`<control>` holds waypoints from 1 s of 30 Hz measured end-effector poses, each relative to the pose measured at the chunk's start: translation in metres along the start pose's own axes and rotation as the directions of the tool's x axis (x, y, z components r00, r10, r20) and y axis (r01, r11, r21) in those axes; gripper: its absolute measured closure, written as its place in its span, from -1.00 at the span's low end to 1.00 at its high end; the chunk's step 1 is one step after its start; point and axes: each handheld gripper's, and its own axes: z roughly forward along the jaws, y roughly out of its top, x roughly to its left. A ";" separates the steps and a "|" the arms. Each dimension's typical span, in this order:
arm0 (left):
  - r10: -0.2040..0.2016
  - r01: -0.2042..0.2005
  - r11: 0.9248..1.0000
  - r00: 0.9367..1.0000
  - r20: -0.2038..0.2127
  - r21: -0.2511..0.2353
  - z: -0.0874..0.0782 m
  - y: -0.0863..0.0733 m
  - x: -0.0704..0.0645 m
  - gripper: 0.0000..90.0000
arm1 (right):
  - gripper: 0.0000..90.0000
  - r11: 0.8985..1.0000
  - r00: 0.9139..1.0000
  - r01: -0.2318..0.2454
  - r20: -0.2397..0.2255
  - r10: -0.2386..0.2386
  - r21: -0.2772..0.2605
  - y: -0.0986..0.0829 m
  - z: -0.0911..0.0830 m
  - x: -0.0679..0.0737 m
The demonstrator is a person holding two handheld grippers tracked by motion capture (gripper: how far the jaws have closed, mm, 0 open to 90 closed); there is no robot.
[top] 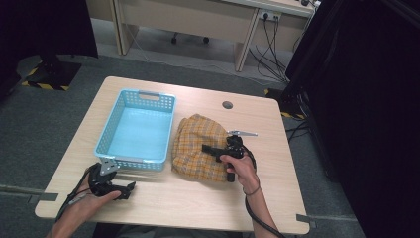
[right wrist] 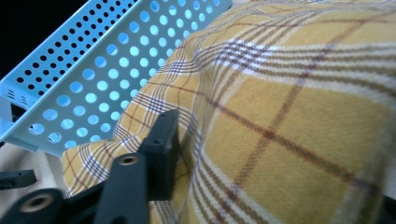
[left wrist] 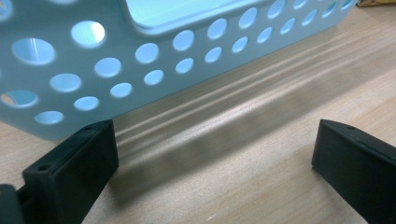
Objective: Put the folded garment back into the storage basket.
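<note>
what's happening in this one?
A person works two handheld grippers at a wooden table. The right gripper is pressed into a crumpled yellow plaid cloth lying beside an empty light-blue perforated basket; whether it grips is unclear. The left gripper rests open near the basket's front, holding nothing.

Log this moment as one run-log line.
right hand-held gripper: on crumpled yellow plaid cloth, grip unclear | left hand-held gripper: open, empty, near light blue perforated plastic basket | basket: empty
</note>
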 end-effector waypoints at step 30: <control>0.000 0.000 1.000 1.000 0.000 0.000 0.000 0.000 0.000 -1.00 | 0.58 0.983 0.998 0.005 -0.065 -0.017 -0.183 0.023 -0.038 0.032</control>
